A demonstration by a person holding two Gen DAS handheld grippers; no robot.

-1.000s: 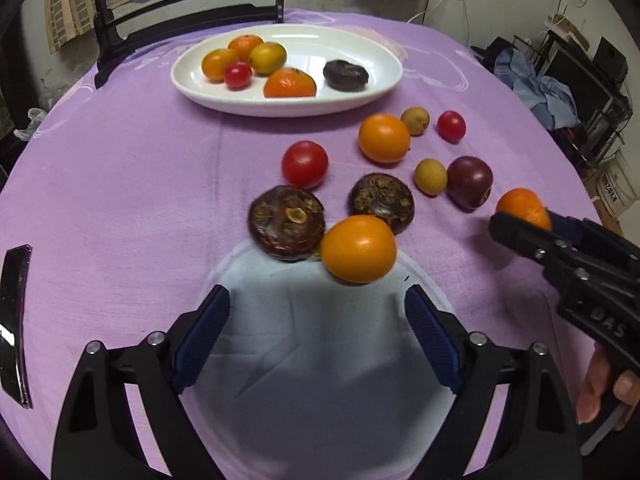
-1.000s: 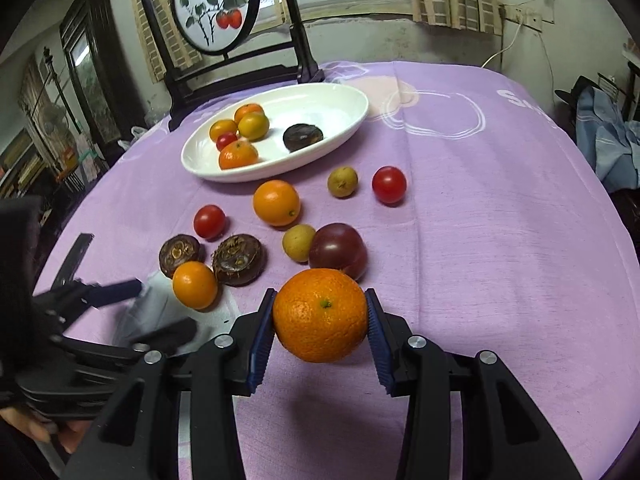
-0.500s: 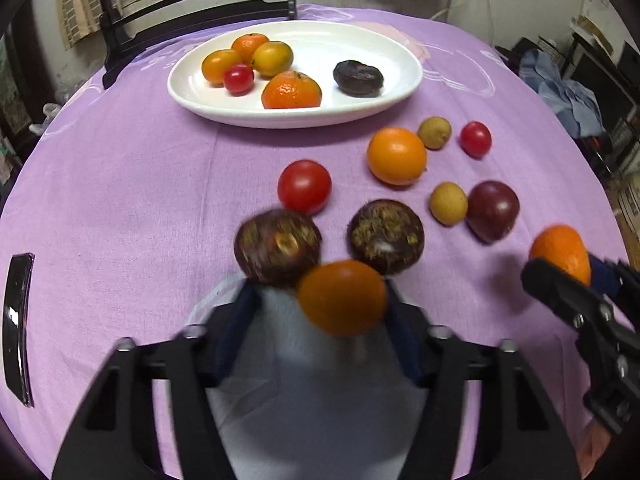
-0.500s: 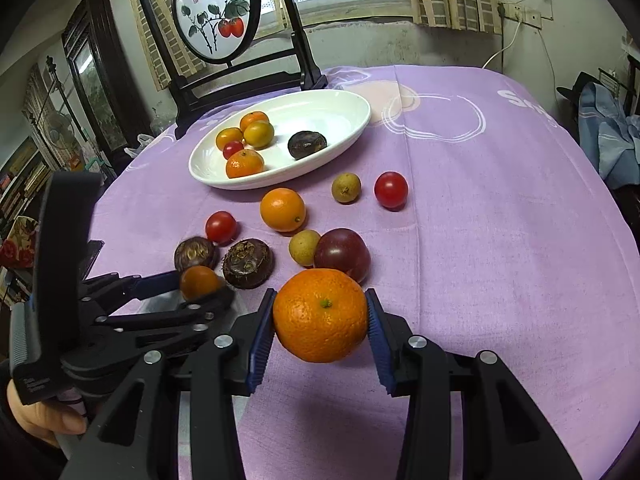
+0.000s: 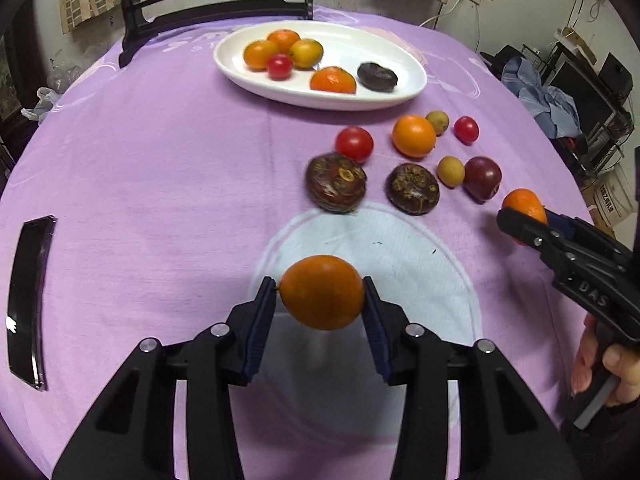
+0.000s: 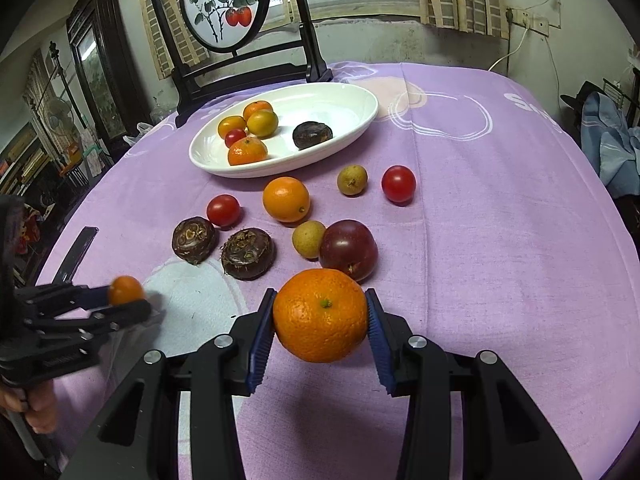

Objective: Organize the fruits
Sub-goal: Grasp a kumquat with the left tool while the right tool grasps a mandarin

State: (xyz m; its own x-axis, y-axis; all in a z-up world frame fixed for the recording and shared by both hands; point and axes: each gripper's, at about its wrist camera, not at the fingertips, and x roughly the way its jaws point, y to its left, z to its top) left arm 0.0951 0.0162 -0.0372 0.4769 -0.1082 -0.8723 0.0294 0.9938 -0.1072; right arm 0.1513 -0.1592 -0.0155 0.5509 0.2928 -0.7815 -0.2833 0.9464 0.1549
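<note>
Purple tablecloth (image 5: 140, 160), and both claws loaded: left gripper (image 5: 320, 300) pinching a smooth orange (image 5: 322, 292), right gripper (image 6: 320, 316) clamping a mandarin (image 6: 320, 314), both held above the near cloth. Carry level to the far plate (image 6: 360, 120), release low.

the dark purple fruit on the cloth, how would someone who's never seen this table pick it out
Start at the white plate and come toward the camera past the loose orange. The purple fruit lies beside a small tan one; it is smooth and glossy, unlike the two rough brown ones.
</note>
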